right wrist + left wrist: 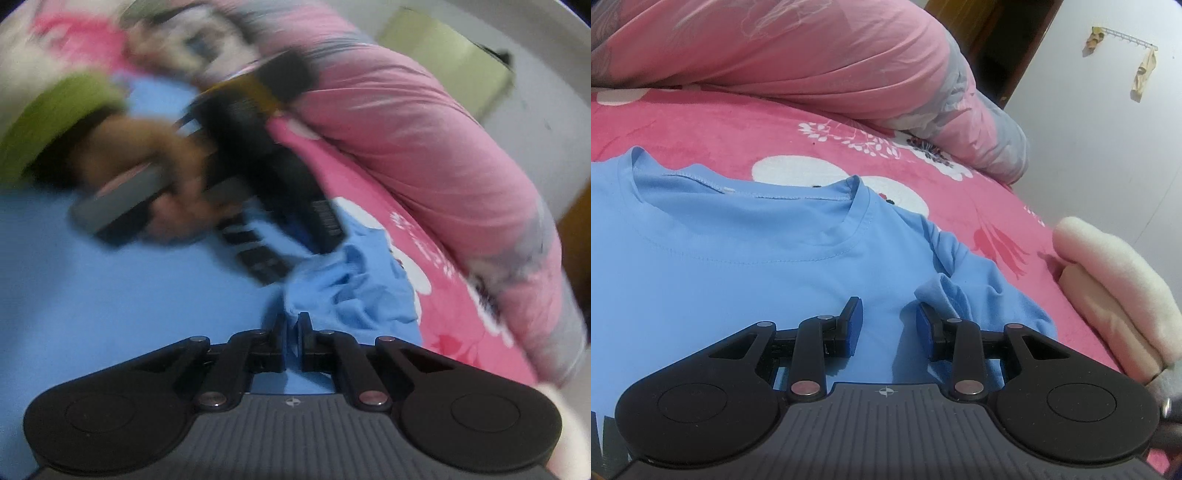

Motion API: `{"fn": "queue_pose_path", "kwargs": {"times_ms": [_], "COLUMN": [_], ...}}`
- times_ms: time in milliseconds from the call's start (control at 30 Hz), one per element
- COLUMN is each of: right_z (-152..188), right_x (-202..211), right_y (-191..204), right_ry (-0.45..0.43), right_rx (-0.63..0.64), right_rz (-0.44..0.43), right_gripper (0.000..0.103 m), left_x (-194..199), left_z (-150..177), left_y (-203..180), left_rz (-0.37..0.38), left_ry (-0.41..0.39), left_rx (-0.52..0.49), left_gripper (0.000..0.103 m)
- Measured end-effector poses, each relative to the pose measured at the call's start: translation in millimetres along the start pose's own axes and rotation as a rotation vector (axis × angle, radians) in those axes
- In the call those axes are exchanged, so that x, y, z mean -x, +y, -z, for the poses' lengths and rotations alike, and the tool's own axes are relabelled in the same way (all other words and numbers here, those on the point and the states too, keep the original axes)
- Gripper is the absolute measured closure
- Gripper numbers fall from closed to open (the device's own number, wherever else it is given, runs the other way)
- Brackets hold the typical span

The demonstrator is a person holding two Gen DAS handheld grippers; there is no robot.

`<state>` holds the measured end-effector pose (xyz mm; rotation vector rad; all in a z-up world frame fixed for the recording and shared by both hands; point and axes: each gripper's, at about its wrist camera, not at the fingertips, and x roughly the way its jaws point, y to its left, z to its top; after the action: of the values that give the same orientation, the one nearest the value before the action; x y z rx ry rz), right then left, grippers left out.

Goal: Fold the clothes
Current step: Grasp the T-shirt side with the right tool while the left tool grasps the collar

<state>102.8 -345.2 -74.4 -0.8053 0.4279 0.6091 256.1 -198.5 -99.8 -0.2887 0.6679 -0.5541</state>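
A light blue T-shirt lies flat on the pink floral bed cover, collar away from me. My left gripper is open and empty, low over the shirt near its right sleeve. In the right wrist view, which is blurred, my right gripper is shut on a bunched fold of the blue shirt. The person's hand with the left gripper shows beyond it over the shirt.
A pink quilt is heaped along the far side of the bed and also shows in the right wrist view. A folded cream garment lies at the right of the shirt. A white wall stands behind.
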Motion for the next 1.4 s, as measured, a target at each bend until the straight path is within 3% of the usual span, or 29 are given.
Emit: {"fn": "queue_pose_path", "kwargs": {"times_ms": [267, 400, 533, 667, 767, 867, 967, 1033, 1100, 1167, 1233, 1300, 1400], "right_z": [1.5, 3.1, 1.0, -4.7, -6.2, -4.7, -3.4, -0.7, 2.6, 5.2, 10.0, 17.3, 30.6], "right_x": [26.7, 29.4, 13.5, 0.3, -5.3, -7.2, -10.1, -10.9, -10.1, -6.4, -0.8, 4.5, 8.4], "right_y": [-0.9, -13.9, -45.2, -63.2, -64.1, -60.3, -55.3, -53.2, -51.1, -49.7, -49.0, -49.9, -54.3], "right_ry": [-0.002, -0.009, 0.012, 0.013, 0.042, 0.087, 0.136, 0.152, 0.158, 0.146, 0.116, 0.077, 0.02], "right_rx": [-0.116, -0.216, -0.394, -0.542, -0.634, -0.687, -0.673, -0.681, -0.697, -0.721, -0.762, -0.821, -0.928], "right_rz": [-0.128, -0.048, 0.04, 0.007, -0.027, -0.035, -0.01, -0.003, 0.005, 0.015, 0.023, 0.025, 0.016], "right_gripper": [0.098, 0.094, 0.092, 0.09, 0.075, 0.07, 0.07, 0.073, 0.088, 0.094, 0.099, 0.1, 0.101], "left_x": [0.4, 0.6, 2.2, 11.3, 20.8, 25.0, 20.7, 13.3, 6.5, 1.4, 0.2, 2.9, 14.5], "left_z": [1.3, 1.0, 0.2, -1.6, -5.1, -10.8, -12.2, -11.5, -12.7, -15.1, -17.3, -18.5, -16.7], "left_y": [1.0, 2.9, 10.3, 22.8, 26.4, 13.3, -13.5, -26.4, -33.3, -33.1, -27.5, -21.6, -12.7], "left_rz": [0.005, 0.013, 0.042, 0.075, 0.104, 0.143, 0.119, 0.045, -0.005, -0.031, -0.034, -0.023, -0.03], "left_ry": [-0.002, -0.003, -0.014, -0.069, -0.118, -0.131, -0.091, -0.053, -0.017, 0.01, 0.017, 0.014, -0.014], "left_rx": [0.01, 0.02, 0.066, 0.148, 0.168, 0.076, -0.113, -0.199, -0.237, -0.23, -0.203, -0.169, -0.14], "left_gripper": [0.069, 0.069, 0.069, 0.067, 0.064, 0.058, 0.055, 0.056, 0.056, 0.061, 0.083, 0.097, 0.103]}}
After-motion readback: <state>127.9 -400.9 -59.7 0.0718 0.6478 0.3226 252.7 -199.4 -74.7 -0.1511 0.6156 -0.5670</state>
